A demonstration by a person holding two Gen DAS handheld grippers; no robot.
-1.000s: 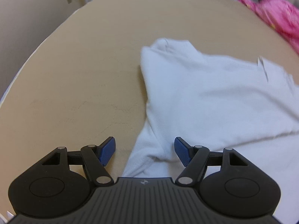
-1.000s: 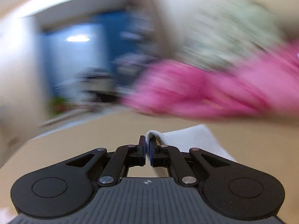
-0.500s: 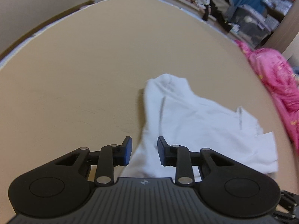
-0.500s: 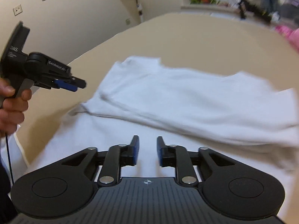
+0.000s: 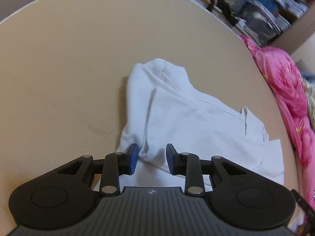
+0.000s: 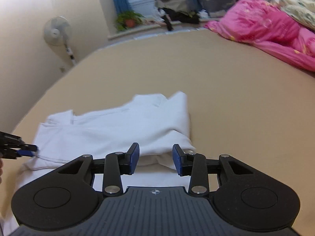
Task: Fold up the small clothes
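Tan bed bears white garment; pink quilt behind.

Beyond my tan bed surface I see a pink quilt at its right edge, a potted plant on the far sill, and a standing fan at its left.

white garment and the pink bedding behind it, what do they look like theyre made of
White garment: looks like a soft, matte knit, perhaps cotton fleece or jersey; it bunches in thick rounded folds and shows no sheen. Pink bedding: looks like a thin, smooth woven fabric over padding, perhaps polyester or cotton; it puffs up, creases finely and catches a slight shine. Neither weave is sharp enough to be sure.
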